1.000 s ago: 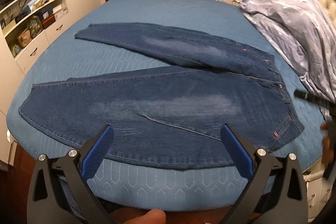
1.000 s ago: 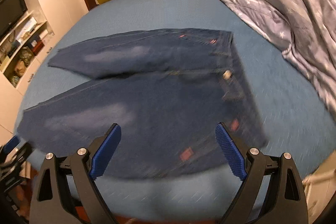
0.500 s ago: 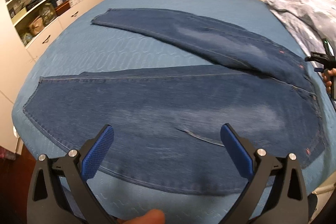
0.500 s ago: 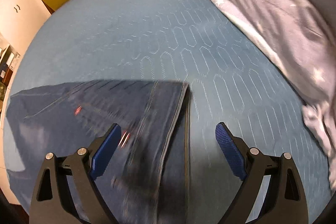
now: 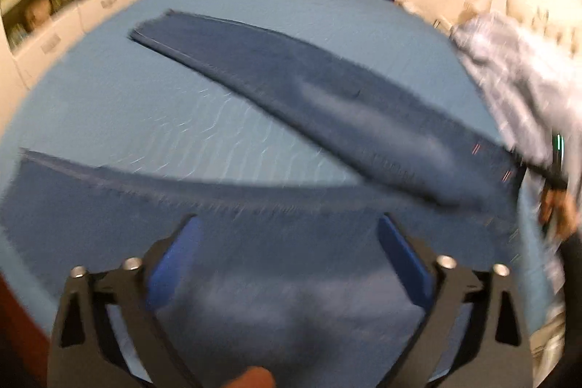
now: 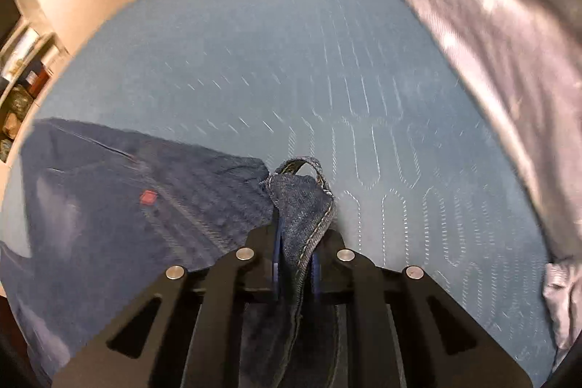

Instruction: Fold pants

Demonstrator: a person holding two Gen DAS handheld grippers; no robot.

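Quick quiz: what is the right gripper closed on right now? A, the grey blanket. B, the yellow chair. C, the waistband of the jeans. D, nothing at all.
C: in the right wrist view the right gripper has just closed, its blue pads pinching a bunched fold of the jeans with a belt loop sticking up.

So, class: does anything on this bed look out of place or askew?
The jeans lie with legs splayed in a V, and the right gripper has just closed on the bunched waistband corner. A grey duvet lies rumpled alongside.
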